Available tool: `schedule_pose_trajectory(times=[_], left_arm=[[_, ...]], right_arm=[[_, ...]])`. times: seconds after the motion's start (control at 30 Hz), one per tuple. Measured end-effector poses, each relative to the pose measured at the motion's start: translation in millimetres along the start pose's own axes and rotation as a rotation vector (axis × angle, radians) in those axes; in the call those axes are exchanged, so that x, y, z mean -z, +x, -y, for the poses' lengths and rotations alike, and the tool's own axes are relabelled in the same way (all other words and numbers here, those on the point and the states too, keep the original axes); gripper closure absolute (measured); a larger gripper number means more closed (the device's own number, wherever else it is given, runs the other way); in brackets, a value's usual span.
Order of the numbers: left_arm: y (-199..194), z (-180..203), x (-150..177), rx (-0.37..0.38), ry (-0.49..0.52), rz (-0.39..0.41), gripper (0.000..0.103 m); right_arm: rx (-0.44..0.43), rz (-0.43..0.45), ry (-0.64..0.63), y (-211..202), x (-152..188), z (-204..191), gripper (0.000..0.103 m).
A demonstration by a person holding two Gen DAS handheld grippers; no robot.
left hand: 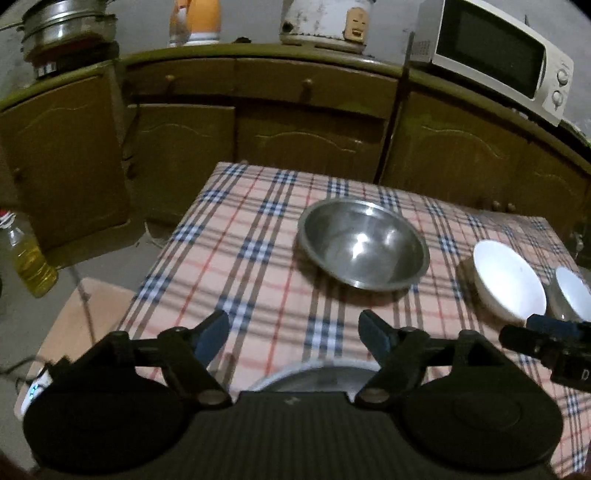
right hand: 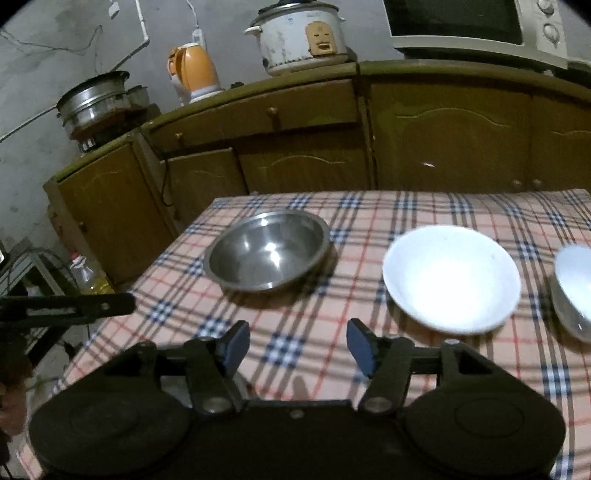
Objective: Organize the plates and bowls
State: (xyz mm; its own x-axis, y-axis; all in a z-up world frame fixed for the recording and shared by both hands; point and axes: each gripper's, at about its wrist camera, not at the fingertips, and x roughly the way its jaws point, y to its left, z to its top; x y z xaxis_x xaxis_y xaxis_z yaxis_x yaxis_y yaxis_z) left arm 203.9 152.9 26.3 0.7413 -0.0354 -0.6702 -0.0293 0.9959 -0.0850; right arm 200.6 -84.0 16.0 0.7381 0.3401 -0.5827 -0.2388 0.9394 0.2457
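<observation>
A steel bowl (left hand: pixel 364 245) (right hand: pixel 267 251) stands empty on the checked tablecloth (left hand: pixel 240 258) (right hand: pixel 314 325). To its right sit a white bowl (left hand: pixel 509 280) (right hand: pixel 452 278) and a second white bowl (left hand: pixel 574 295) (right hand: pixel 576 291), cut off by the frame edge. My left gripper (left hand: pixel 295 336) hovers open over the near cloth, with nothing between its fingers. A pale round rim (left hand: pixel 314 371) shows just beneath it, mostly hidden. My right gripper (right hand: pixel 297 345) is also open and empty, short of the white bowl. Each gripper shows at the edge of the other's view.
Brown cabinets (left hand: pixel 295 136) run behind the table, carrying a microwave (left hand: pixel 495 51), a rice cooker (right hand: pixel 299 35), an orange kettle (right hand: pixel 194 72) and a steel pot (right hand: pixel 96 99). An oil bottle (left hand: pixel 31 262) stands on the floor at left, next to a cardboard surface (left hand: pixel 85 317).
</observation>
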Motion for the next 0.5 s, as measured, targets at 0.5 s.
schedule_pose_trajectory(times=[0.5], left_arm=[[92.1, 14.4, -53.1, -0.011, 0.050, -0.063, 0.021]], right_arm=[[0.013, -0.091, 0.087, 102.1, -51.3, 11.0, 0.027]])
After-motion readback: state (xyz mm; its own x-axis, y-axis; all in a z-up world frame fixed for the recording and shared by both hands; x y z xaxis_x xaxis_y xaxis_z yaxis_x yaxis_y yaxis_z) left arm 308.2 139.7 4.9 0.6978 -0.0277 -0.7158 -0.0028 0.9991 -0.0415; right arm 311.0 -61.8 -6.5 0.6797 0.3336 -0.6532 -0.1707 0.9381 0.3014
